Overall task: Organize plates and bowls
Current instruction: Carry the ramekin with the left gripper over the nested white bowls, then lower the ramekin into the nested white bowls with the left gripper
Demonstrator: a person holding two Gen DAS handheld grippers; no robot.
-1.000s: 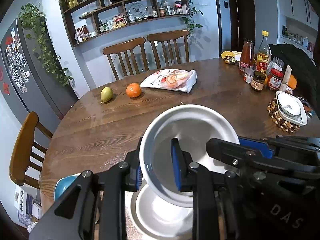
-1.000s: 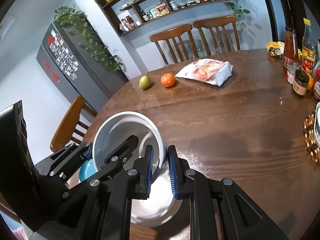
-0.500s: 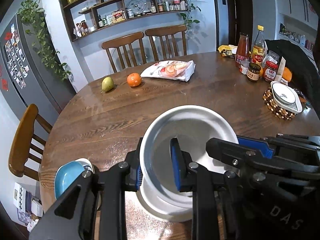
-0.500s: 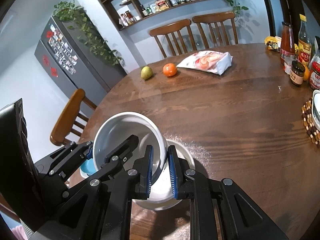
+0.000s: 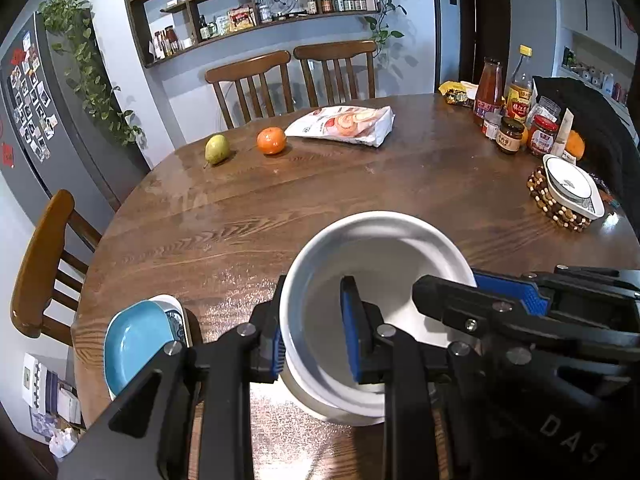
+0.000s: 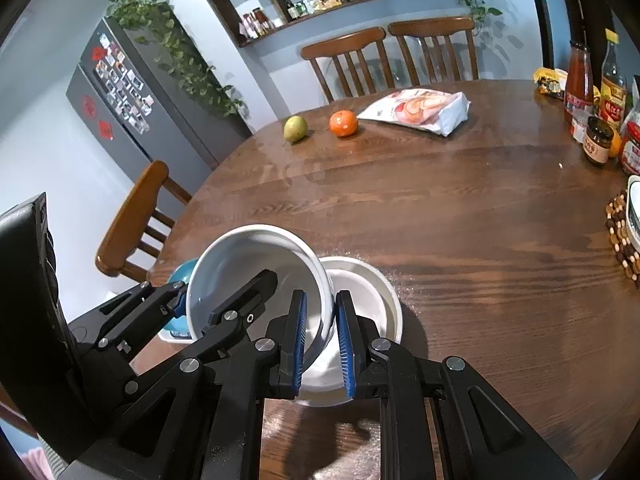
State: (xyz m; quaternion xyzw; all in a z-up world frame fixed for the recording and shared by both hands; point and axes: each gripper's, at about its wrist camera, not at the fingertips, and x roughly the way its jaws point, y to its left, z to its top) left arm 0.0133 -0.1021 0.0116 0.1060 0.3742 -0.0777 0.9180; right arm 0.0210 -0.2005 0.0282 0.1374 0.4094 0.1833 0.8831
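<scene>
White bowl point(image 6: 256, 280), pinched at opposite rims by left tongs point(image 5: 316, 340) and right tongs point(image 6: 322, 344), has drifted off the plate point(image 6: 372, 296) below, so stacking remains undone.

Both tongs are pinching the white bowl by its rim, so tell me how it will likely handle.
The white bowl looks glazed and rigid, so it probably won't flex but may slip in the right tongs and left tongs. It hangs tilted over a second white dish, so it could chip if dropped.
</scene>
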